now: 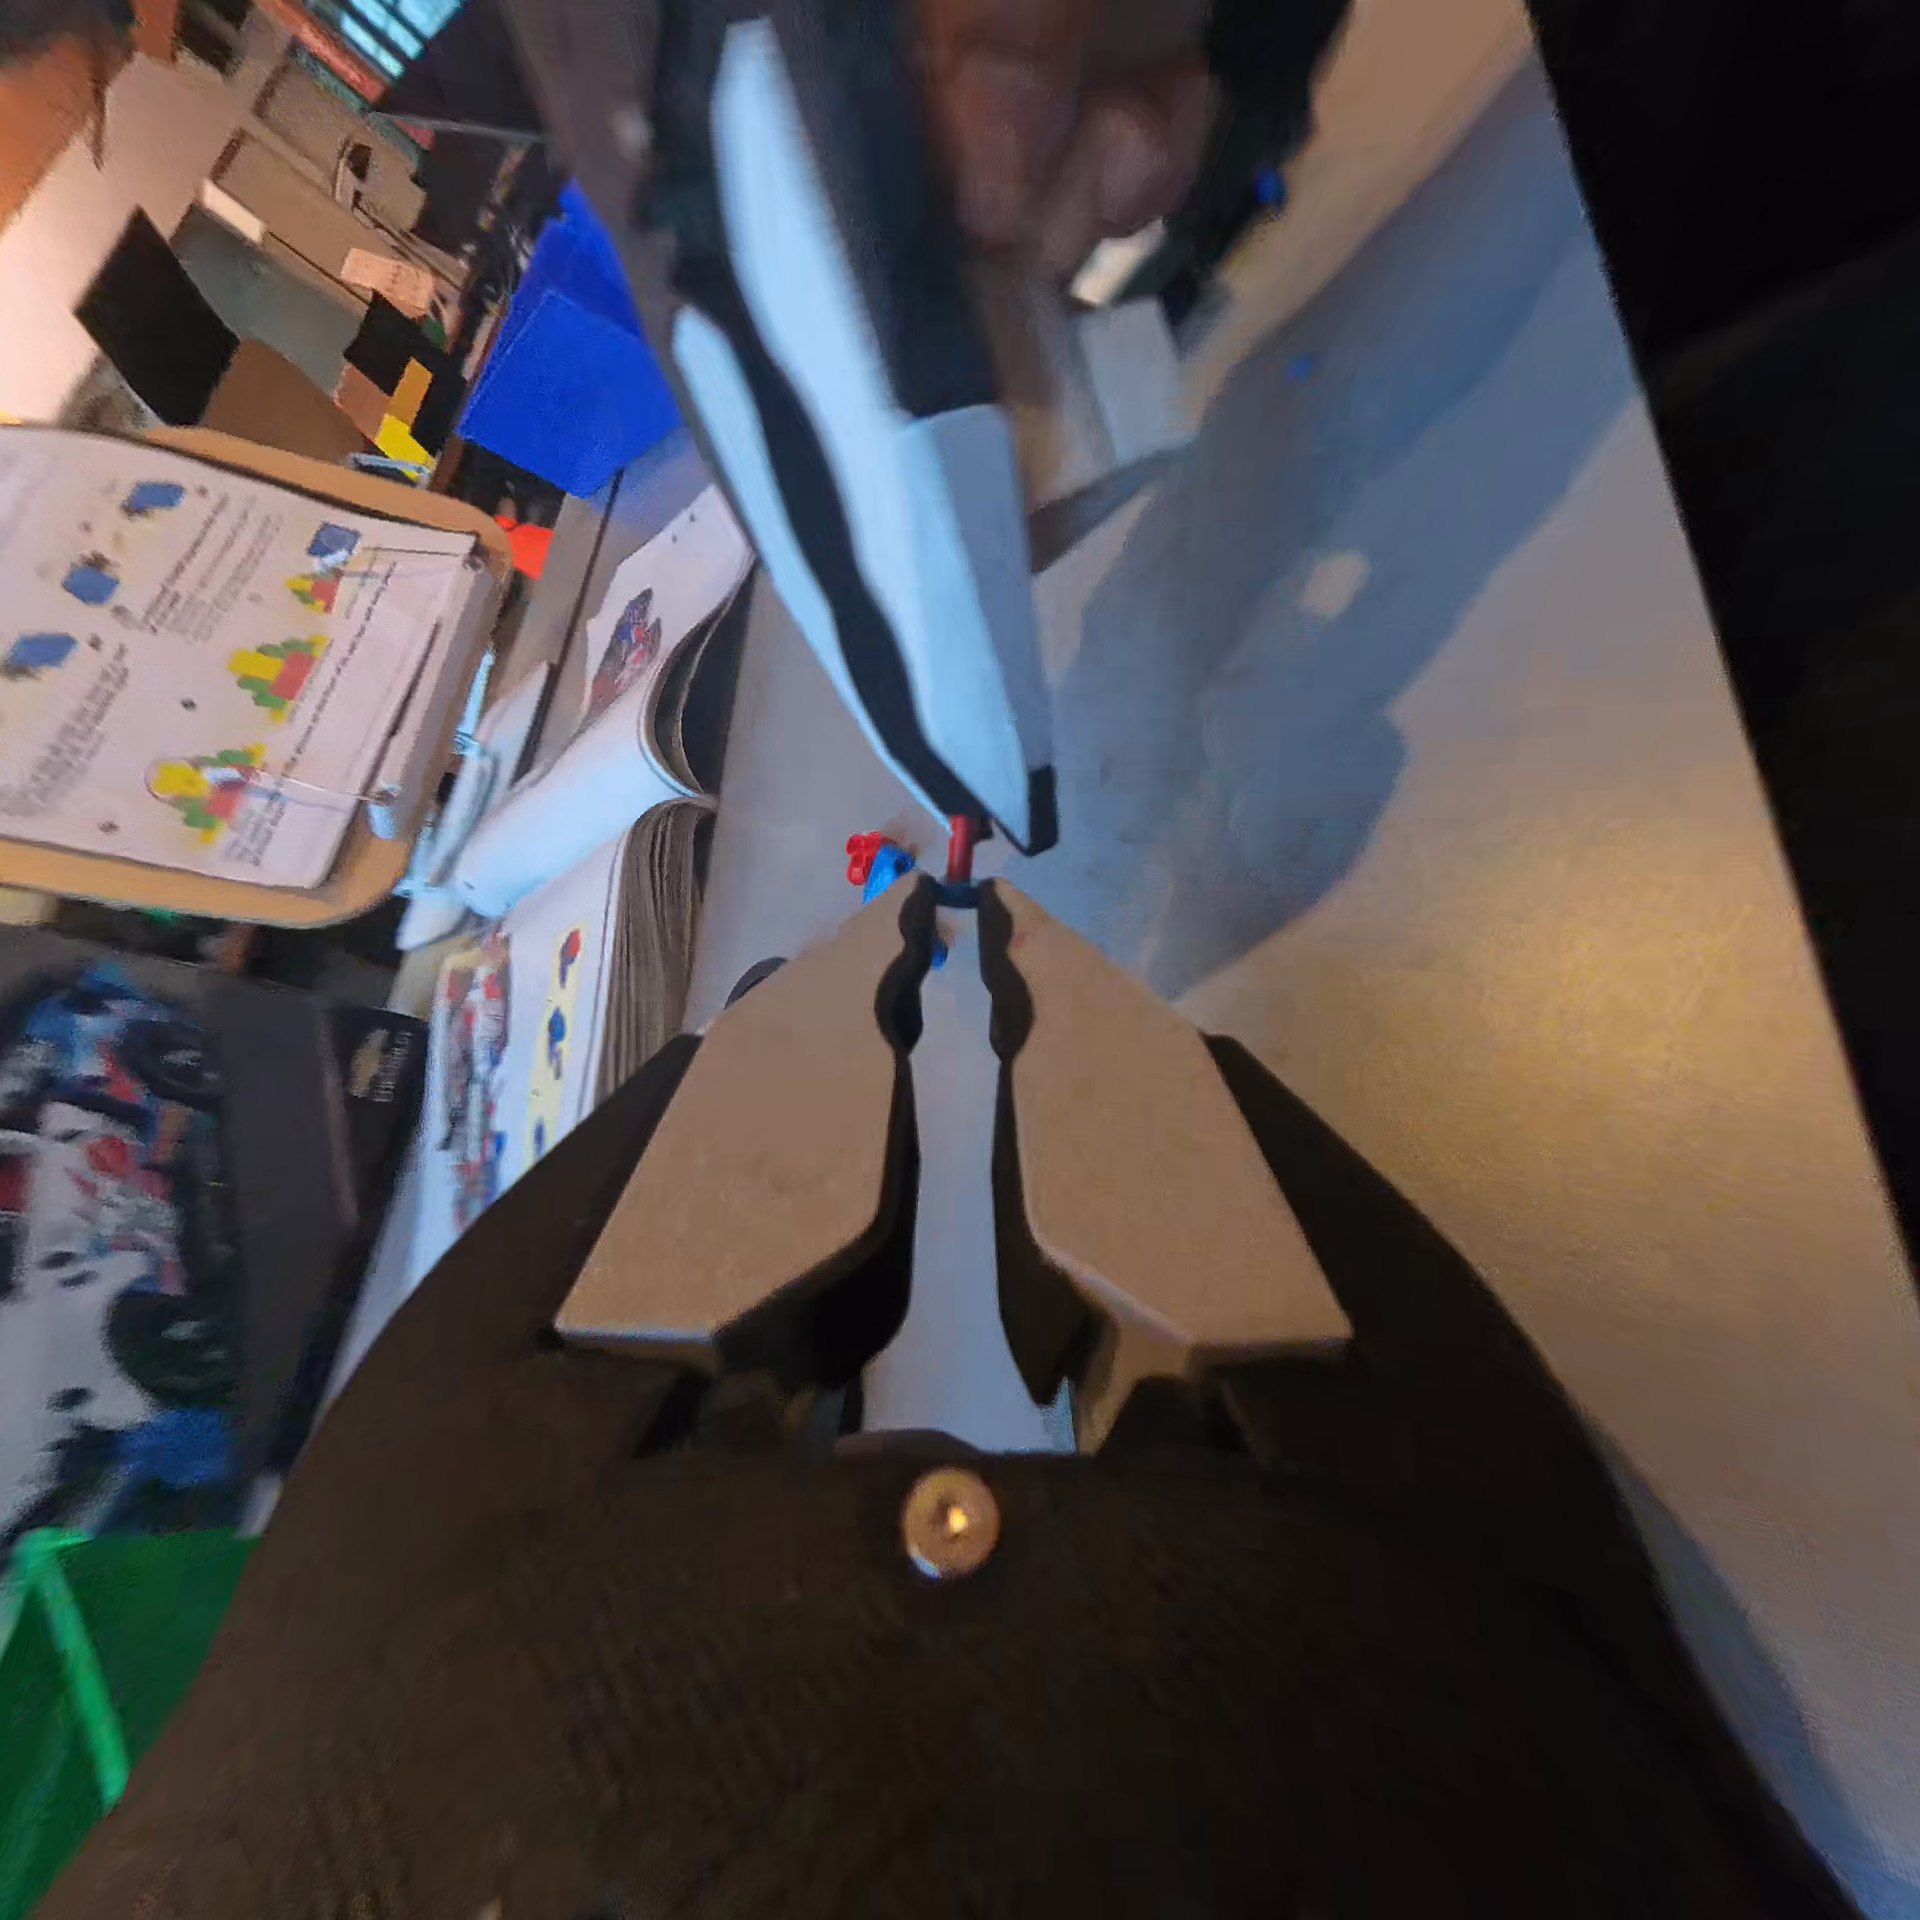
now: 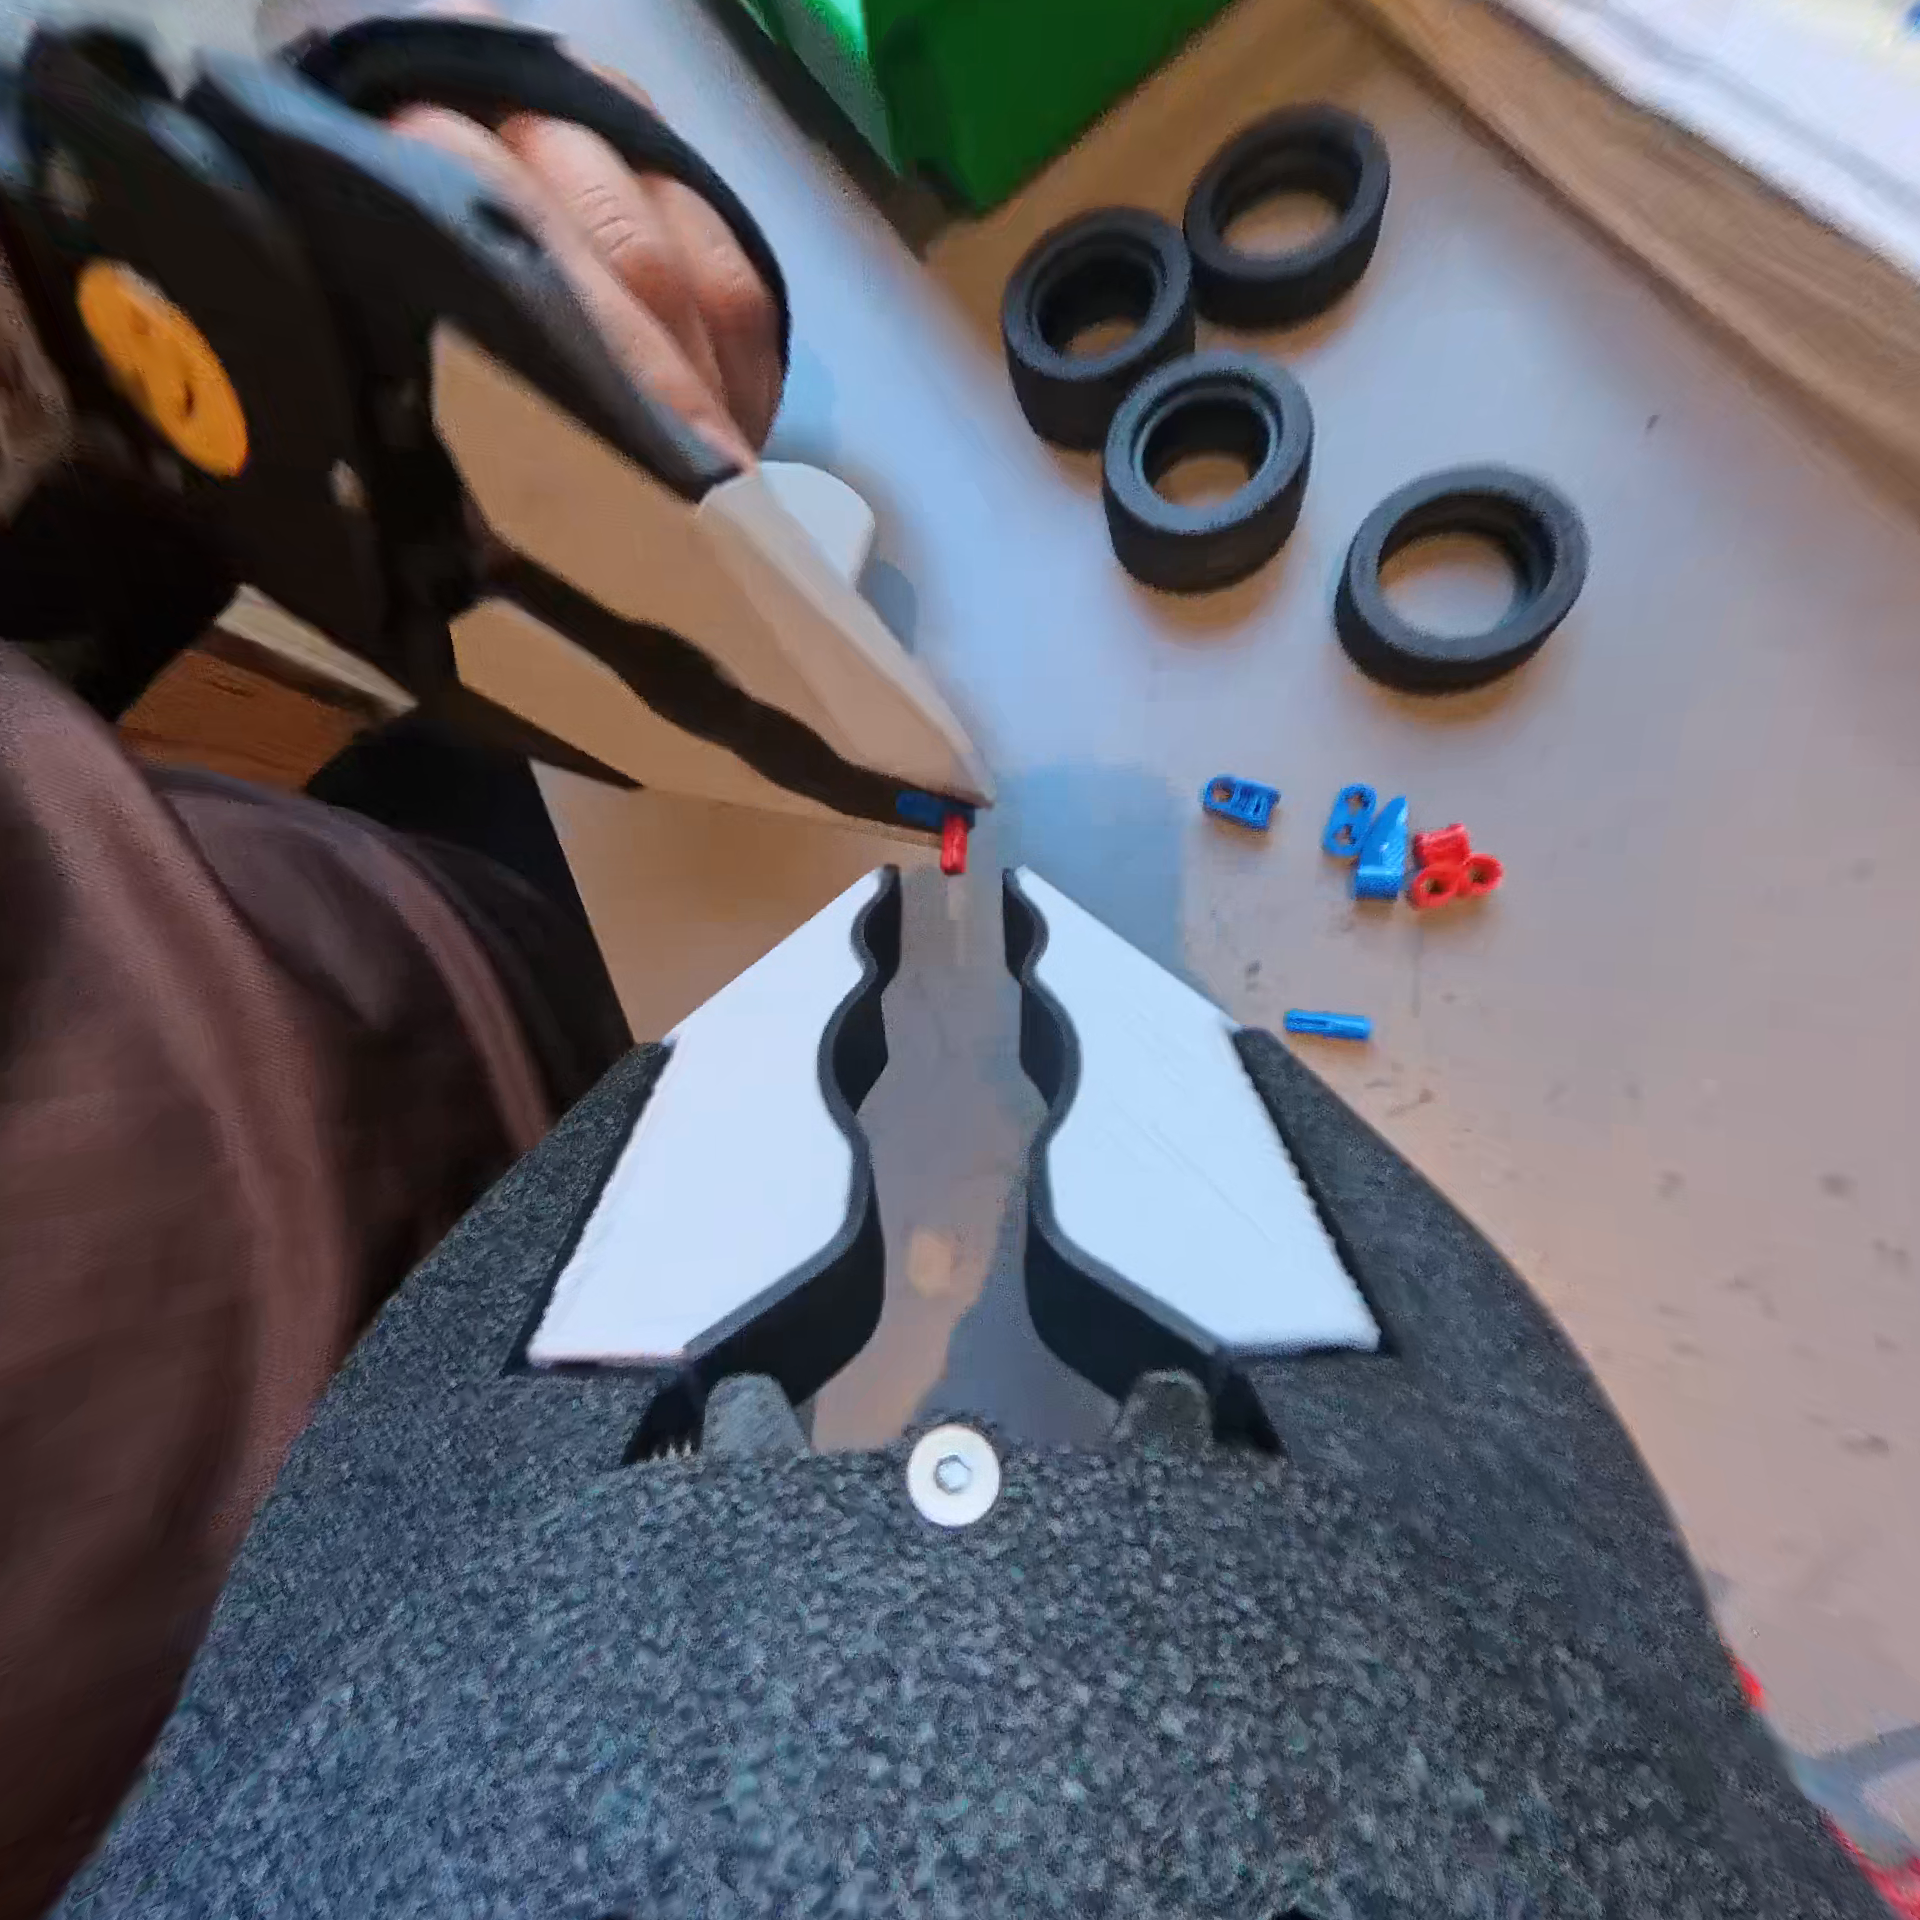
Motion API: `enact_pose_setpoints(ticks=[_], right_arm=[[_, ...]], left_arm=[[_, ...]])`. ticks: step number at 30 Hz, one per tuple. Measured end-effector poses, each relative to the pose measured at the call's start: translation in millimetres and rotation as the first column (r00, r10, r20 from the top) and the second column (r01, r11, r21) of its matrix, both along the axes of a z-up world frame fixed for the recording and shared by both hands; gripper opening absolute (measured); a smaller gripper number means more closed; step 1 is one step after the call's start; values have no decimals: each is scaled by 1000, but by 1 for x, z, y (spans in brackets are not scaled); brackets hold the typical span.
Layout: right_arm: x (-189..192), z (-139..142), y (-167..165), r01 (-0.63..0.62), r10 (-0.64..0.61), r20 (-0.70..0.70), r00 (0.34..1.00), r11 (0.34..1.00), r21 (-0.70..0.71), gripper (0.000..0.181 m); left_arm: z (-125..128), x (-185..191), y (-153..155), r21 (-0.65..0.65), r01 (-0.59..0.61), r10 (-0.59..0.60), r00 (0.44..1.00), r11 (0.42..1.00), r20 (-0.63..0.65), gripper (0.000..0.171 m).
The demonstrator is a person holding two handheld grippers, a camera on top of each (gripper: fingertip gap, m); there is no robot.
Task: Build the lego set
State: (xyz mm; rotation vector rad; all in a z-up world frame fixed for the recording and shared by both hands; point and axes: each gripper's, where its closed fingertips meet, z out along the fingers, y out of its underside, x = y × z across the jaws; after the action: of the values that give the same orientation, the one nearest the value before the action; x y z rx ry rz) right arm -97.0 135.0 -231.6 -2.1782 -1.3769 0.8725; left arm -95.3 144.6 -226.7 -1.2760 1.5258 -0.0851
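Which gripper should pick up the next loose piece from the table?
The right gripper. It is open and empty, and the loose blue and red pieces lie close beside it. The left gripper is busy, shut on a blue piece with a red pin in it.

Four tyres (image 2: 1210, 468) sit clustered on the bench (image 2: 1558, 1143), far side; small connector pieces (image 2: 1382, 847) lie nearer, a lone pin (image 2: 1328, 1025) just before them.

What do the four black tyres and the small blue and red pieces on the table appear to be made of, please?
The black tyres look like matte rubber: dull, with no glints and soft rounded edges. The blue pieces and red pieces look like hard moulded plastic: saturated colour, crisp holes and edges. The blur leaves their sheen uncertain.
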Motion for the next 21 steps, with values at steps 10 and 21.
enact_pose_setpoints(ticks=[10, 21], right_arm=[[-5, 44, -18, -138, 188, -73, 979, 889, 437, 3], [-5, 51, -30, -190, 245, -53, 968, 856, 480, 8]], left_arm=[[26, 5, -30, -405, 242, -126, 948, 882, 293, 4], [35, 5, -37, -422, 305, -155, 922, 854, 354, 5]])
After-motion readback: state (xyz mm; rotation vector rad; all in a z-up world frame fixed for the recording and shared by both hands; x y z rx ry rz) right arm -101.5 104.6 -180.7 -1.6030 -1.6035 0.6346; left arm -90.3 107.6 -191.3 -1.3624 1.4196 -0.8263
